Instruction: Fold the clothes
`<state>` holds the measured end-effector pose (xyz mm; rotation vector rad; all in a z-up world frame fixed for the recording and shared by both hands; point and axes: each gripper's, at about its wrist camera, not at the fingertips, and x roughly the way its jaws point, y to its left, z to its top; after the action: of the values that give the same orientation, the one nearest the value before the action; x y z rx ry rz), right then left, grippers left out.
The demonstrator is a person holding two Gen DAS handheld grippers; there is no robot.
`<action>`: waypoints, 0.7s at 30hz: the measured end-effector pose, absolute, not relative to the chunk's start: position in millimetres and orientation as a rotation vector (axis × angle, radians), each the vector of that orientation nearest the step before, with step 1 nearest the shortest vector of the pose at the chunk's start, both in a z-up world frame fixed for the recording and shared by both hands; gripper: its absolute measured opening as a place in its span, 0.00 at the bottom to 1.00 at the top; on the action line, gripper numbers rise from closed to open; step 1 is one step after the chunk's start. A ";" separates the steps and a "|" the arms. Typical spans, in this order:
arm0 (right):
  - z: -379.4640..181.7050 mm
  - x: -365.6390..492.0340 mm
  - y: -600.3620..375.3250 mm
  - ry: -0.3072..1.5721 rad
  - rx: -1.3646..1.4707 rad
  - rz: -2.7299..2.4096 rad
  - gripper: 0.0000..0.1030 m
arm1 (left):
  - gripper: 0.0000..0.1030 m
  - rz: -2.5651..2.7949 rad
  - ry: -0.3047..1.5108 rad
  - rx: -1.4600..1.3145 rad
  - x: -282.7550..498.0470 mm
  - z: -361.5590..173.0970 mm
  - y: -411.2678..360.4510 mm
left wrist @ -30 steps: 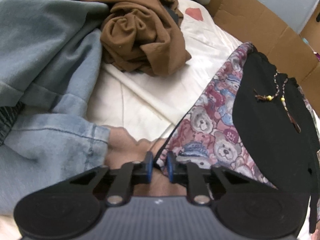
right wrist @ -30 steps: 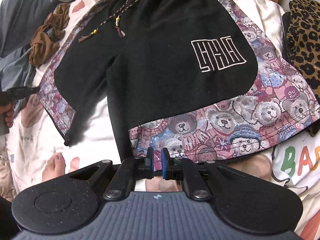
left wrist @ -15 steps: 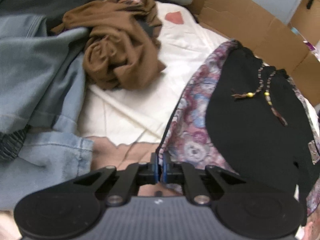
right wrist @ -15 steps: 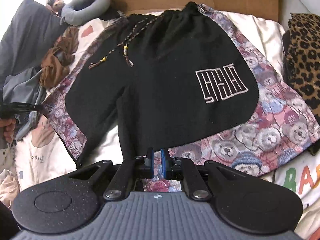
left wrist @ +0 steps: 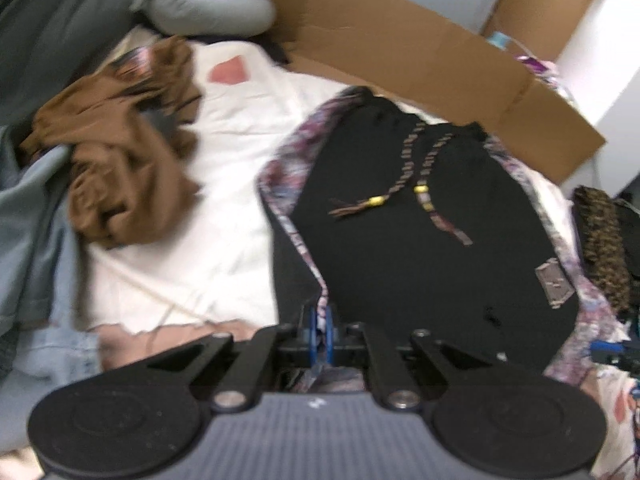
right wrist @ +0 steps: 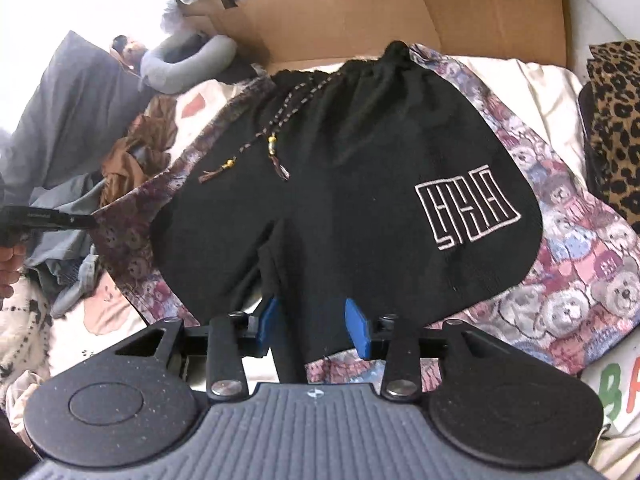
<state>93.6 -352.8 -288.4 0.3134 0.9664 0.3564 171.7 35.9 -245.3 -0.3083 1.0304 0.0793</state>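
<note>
Black shorts [right wrist: 352,184] hem clamped in left gripper [left wrist: 322,330], between just-parted right gripper [right wrist: 312,326] pads.

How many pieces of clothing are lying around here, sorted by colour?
Black with teddy-bear print: 1, the shorts
Brown: 1, a crumpled garment
Blue denim: 1, a denim piece
Leopard print: 1, a leopard garment
Total: 4 that I can tell apart; the pile at the left may hide more.

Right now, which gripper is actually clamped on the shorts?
The left gripper: shut on the bear-print hem of the shorts. The right gripper has just opened, pads clear of the cloth.
</note>
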 end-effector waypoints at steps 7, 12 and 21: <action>-282.8 97.1 -349.6 0.928 0.322 0.381 0.43 | 0.04 -0.027 0.996 -0.253 192.8 -224.2 -11.5; -281.1 98.8 -350.9 0.911 0.337 0.392 0.43 | 0.04 -0.085 0.983 -0.230 206.0 -214.9 -36.3; -271.7 108.5 -347.2 0.888 0.324 0.438 0.43 | 0.04 -0.167 0.989 -0.204 231.5 -209.2 -76.0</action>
<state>108.5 -347.2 -271.7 0.3239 0.8875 0.4377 231.5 -76.0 -209.2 -0.2043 0.9887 -0.1674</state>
